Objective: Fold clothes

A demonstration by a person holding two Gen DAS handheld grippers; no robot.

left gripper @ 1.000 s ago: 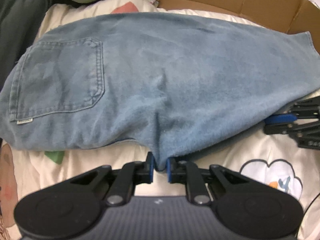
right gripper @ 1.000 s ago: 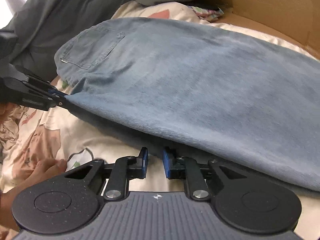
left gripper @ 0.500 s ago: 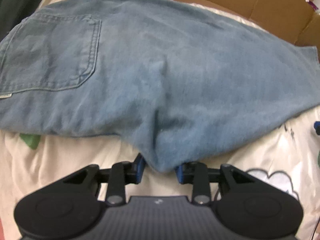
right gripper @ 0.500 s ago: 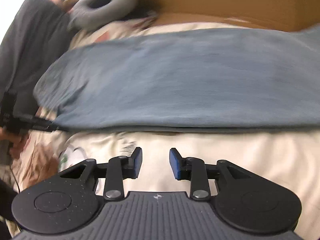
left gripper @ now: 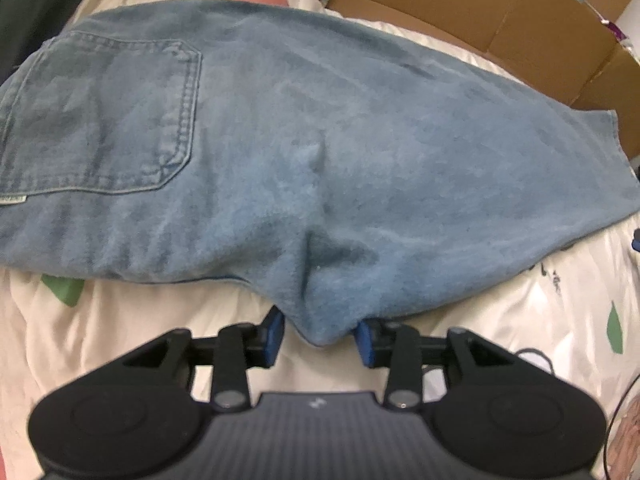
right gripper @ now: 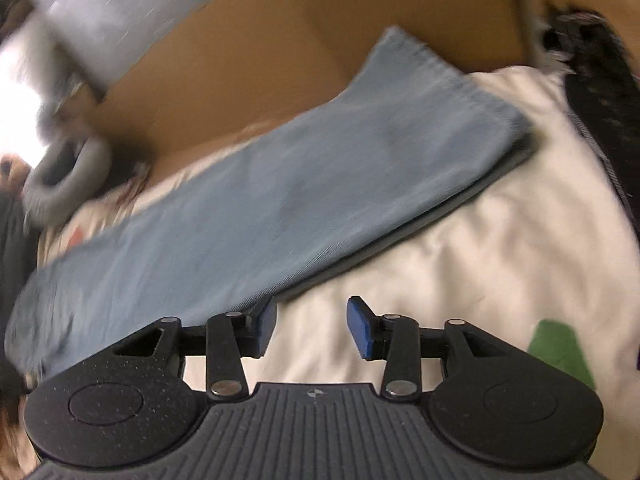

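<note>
The jeans (left gripper: 320, 152) lay spread across a cream bedsheet (left gripper: 120, 340) printed with green leaves and cartoon shapes, folded lengthwise so that one back pocket (left gripper: 104, 116) faced up at the left of the left wrist view. Brown cardboard (left gripper: 500, 20) stood along the far edge of the bed. The left gripper (left gripper: 318, 338) pointed steeply down at the near edge of the jeans, where a bulge of denim hung between its blue pads (left gripper: 270, 336); its jaws had just been opening, and the pads stood a little clear of the cloth on either side, no longer pinching it. In the right wrist view, blurred by motion, the trouser legs (right gripper: 280, 200) ran slantwise toward the cardboard (right gripper: 280, 60), their hem at the upper right. The right gripper (right gripper: 312, 330) hung over bare sheet just beside the long edge of the legs; its jaws had likewise just been opening and stood apart with nothing between them. A grey cushion (right gripper: 64, 176) lay at the far left.
</note>
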